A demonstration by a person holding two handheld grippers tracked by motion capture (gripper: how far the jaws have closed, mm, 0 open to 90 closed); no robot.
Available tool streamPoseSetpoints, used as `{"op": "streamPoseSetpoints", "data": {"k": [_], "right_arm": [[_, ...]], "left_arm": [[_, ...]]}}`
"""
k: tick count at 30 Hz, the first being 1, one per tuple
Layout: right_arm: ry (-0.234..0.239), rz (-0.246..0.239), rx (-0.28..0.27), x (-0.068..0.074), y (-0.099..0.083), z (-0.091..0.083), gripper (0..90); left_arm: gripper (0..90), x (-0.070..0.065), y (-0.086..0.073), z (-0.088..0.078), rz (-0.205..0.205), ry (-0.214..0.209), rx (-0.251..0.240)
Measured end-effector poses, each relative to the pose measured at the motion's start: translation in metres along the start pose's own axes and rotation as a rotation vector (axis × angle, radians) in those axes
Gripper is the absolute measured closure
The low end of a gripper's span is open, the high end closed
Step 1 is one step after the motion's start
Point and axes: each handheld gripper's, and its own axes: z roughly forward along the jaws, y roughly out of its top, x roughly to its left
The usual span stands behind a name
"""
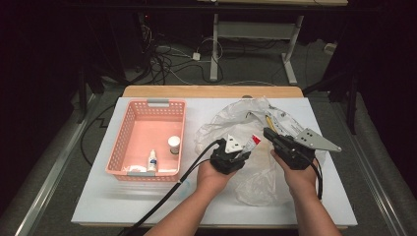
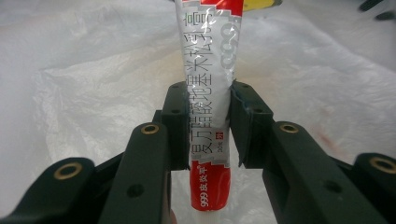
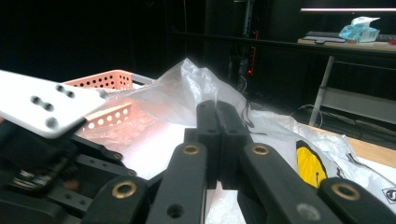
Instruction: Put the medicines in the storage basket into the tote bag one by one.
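Black jaws of the left gripper (image 2: 203, 126) press on both sides of a red-and-silver ointment tube (image 2: 210, 116), which stands upright between them above the crinkled translucent white plastic bag (image 2: 84, 93). From the high view, the tube (image 1: 253, 141) sits just beyond the bag's mouth, still well apart from the pink perforated plastic basket (image 1: 129, 123). The right gripper (image 3: 217, 135) has its jaws fully together, seemingly pinching the bag's edge, though I cannot tell for sure. A small white dropper bottle (image 1: 152, 161) and a white round jar (image 1: 174, 144) already lie in the basket. I judge the unpacking partly done: the tube must cross to the basket, and a yellow-marked item (image 1: 270, 122) remains in the bag.
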Motion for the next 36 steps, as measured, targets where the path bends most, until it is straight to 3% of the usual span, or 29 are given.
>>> {"op": "streamPoseSetpoints", "data": {"k": [5, 10, 21, 27, 32, 36], "right_arm": [[-0.001, 0.004, -0.003, -0.001, 0.000, -0.001, 90.0], [0.001, 0.004, -0.005, -0.002, 0.000, -0.001, 90.0], [0.006, 0.000, -0.003, -0.002, 0.000, -0.002, 90.0], [0.008, -0.002, 0.004, -0.004, -0.001, -0.004, 90.0], [0.013, -0.005, 0.010, -0.004, -0.001, -0.005, 90.0], [0.012, -0.010, 0.007, -0.003, -0.001, -0.006, 90.0]], "left_arm": [[67.7, 0.004, -0.003, 0.014, -0.025, 0.009, 0.000], [67.5, 0.004, -0.004, 0.027, -0.022, 0.026, 0.007], [66.0, 0.005, -0.004, 0.035, -0.047, 0.033, 0.008], [60.3, -0.001, -0.003, 0.025, -0.030, -0.031, 0.000], [56.8, -0.007, -0.005, 0.007, -0.030, -0.077, -0.015], [51.8, -0.014, -0.009, -0.011, -0.007, -0.095, -0.020]]}}
